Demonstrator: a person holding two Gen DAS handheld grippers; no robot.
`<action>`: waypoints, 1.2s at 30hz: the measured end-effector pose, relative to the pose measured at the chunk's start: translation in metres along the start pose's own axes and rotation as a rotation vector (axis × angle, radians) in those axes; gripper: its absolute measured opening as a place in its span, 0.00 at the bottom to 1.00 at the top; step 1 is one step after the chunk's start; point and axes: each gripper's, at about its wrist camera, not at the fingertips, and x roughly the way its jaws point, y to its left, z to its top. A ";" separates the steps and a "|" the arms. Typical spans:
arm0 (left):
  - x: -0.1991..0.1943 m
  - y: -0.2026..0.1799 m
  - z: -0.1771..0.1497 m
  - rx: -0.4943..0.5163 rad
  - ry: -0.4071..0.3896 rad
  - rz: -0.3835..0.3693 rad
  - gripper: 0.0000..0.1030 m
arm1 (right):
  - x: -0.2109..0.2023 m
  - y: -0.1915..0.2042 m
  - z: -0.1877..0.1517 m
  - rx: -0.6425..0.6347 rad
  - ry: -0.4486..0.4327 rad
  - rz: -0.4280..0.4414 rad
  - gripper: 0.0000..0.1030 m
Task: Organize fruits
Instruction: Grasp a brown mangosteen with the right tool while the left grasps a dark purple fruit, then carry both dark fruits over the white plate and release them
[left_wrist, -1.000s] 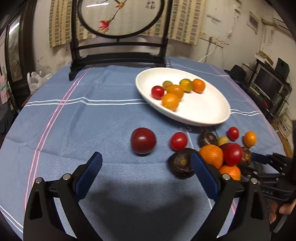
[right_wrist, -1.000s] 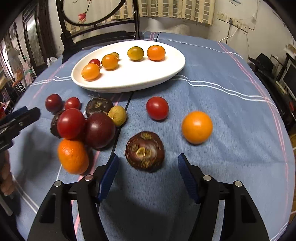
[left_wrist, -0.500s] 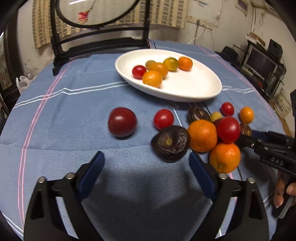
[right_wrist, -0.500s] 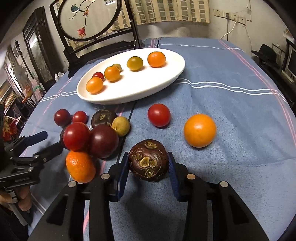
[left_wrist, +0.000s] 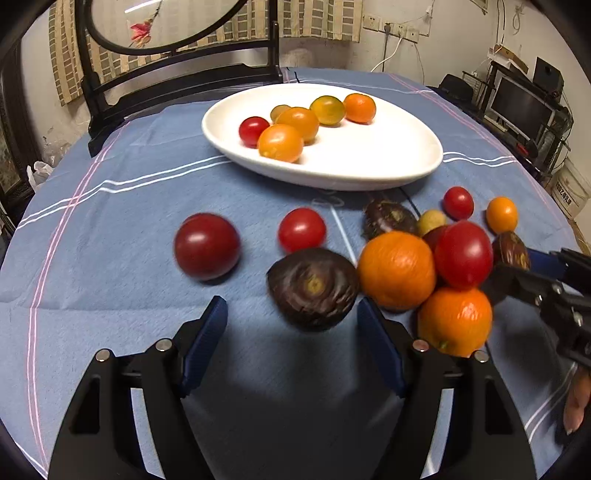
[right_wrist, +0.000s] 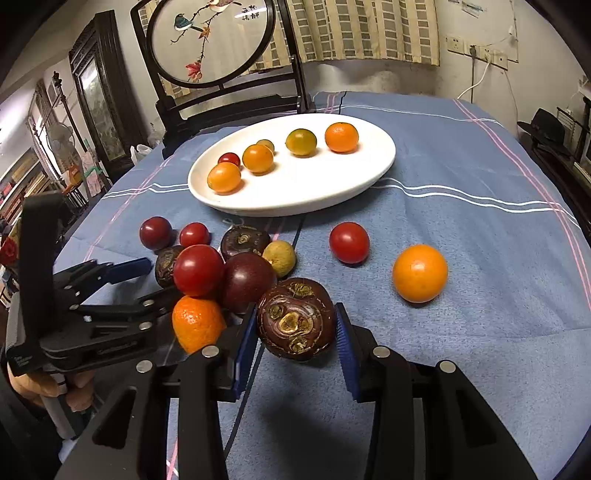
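My right gripper (right_wrist: 295, 328) is clamped on a dark brown water chestnut (right_wrist: 296, 319), both blue pads against its sides, lifted just off the blue cloth near the front edge of the table (right_wrist: 480, 332). My left gripper (left_wrist: 291, 339) hangs wide open and holds nothing, with a second dark chestnut (left_wrist: 313, 288) lying just ahead, between its fingers but not touched.

I judge the sorting less than half done. The white plate (right_wrist: 332, 192) toward the far edge carries six small fruits: one red cherry tomato (right_wrist: 229, 159), a greenish one (right_wrist: 301, 141), and four orange or yellowish ones, all gathered on its far side, with the near half bare.

Left on the cloth, between the plate and the front edge, is a tight cluster touching one another: a large red tomato (right_wrist: 198, 270), a dark purple fruit (right_wrist: 248, 282), a mandarin (right_wrist: 197, 323), another chestnut (right_wrist: 245, 242) and a small yellow-green fruit (right_wrist: 279, 258). A red tomato (right_wrist: 349, 242) and an orange (right_wrist: 420, 273) lie apart toward the right edge, and two more reds sit toward the left edge.
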 end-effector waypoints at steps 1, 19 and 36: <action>0.002 -0.002 0.003 -0.004 -0.001 0.008 0.67 | 0.000 0.000 0.000 0.000 -0.001 0.001 0.40; -0.078 -0.002 0.015 0.019 -0.136 -0.048 0.44 | -0.025 -0.013 0.010 0.093 -0.090 -0.002 0.39; 0.008 -0.019 0.122 -0.030 -0.022 -0.120 0.44 | 0.026 0.005 0.098 -0.096 -0.031 -0.057 0.40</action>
